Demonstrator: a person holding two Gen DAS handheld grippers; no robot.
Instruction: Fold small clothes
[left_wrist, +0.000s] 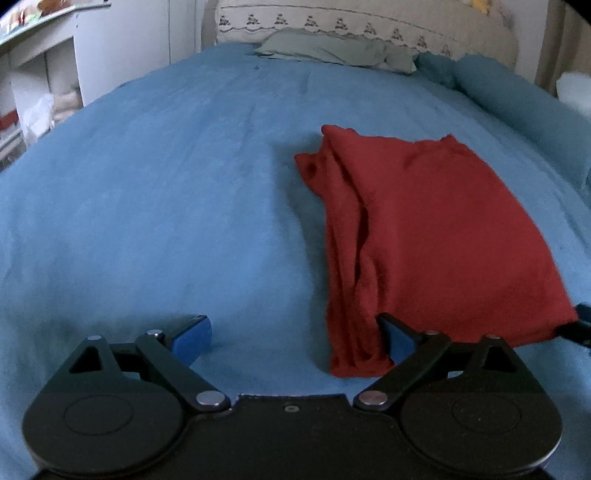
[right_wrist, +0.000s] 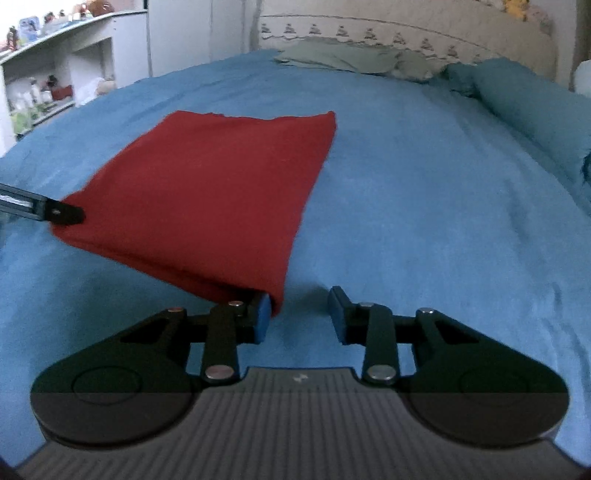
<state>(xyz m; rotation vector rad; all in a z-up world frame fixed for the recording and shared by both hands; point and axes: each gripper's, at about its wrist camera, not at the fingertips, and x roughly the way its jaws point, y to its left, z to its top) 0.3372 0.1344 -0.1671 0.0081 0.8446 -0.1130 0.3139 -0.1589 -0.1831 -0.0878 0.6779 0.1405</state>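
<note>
Blue pads are tipping both fingers of each gripper. Two grippers are showing, and one red cloth (left_wrist: 417, 236), lying on a blue bedspread (left_wrist: 166, 192).

From the left wrist camera, the left gripper (left_wrist: 295, 338) is standing wide open, gripping nothing. Its left finger (left_wrist: 192, 336) is hovering over bare bedspread, well clear of the cloth. Its right finger (left_wrist: 397, 341) is sitting at the near left corner of the cloth, overlapping the bunched edge; whether it is touching the fabric I cannot tell. Ahead and to the right of that finger, the cloth is stretching away, rumpled into long folds on its left side and smoother on its right. At the far right edge, a dark piece of the other gripper is showing at the cloth's near right corner.

From the right wrist camera, the right gripper (right_wrist: 301, 314) is also gaping open, with only bedspread between its fingers. Its left finger (right_wrist: 260, 317) is sitting against the near corner of the cloth, which is draping over the tip. Its right finger (right_wrist: 341, 317) is over bare bedspread. A finger of the left gripper is resting at the cloth's left corner.

Beyond the cloth, one grey-green pillow (right_wrist: 343, 57) is lying at the headboard (right_wrist: 406, 33), with one blue bolster (right_wrist: 524, 99) to the right. Shelves (right_wrist: 55, 66) are standing far left.
</note>
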